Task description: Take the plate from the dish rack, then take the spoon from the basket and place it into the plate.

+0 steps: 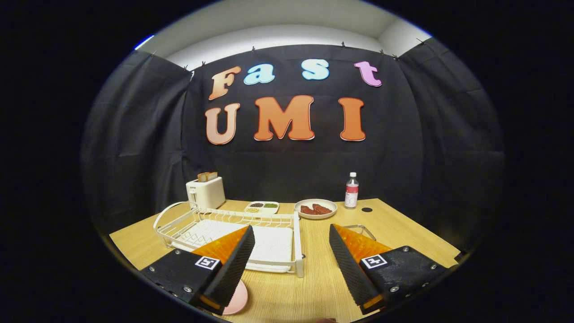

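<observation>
Your gripper (291,249) hangs over the worktop's (314,287) near edge, fingers wide apart, gripping nothing. The pink plate (236,299) lies flat on the worktop at that edge, partly under the left finger. The white dish rack (233,226) stands just beyond it. A wire basket's (364,229) rim peeks past the right finger; I can't make out a spoon.

One rack (233,229), seemingly two plates (315,208).
</observation>
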### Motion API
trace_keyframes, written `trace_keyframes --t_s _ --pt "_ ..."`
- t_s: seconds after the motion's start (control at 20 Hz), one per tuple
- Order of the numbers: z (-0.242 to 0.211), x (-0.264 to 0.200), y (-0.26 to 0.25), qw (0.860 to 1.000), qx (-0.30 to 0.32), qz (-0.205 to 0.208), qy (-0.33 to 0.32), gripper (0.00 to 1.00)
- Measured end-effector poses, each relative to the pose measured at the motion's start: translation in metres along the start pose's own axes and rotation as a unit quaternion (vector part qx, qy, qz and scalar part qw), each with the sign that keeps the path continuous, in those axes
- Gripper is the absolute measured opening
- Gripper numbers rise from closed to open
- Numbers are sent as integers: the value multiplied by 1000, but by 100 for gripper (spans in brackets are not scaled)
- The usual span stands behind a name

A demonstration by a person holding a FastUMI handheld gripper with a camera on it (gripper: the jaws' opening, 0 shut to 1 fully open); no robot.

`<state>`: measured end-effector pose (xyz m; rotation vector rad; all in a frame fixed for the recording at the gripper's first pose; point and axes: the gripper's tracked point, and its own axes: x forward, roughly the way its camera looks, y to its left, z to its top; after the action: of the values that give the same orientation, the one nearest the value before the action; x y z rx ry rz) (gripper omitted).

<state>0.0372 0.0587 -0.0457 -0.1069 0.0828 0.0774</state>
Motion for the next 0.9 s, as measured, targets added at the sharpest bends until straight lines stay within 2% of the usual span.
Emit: trace_keyframes --t_s 0.15,0.5,0.9 --pt "3 -1 -14 999 -19 -28 -2 99" --pt "-6 4 -34 999 11 -51 10 99" --pt "-11 4 -54 998 26 -52 13 99"
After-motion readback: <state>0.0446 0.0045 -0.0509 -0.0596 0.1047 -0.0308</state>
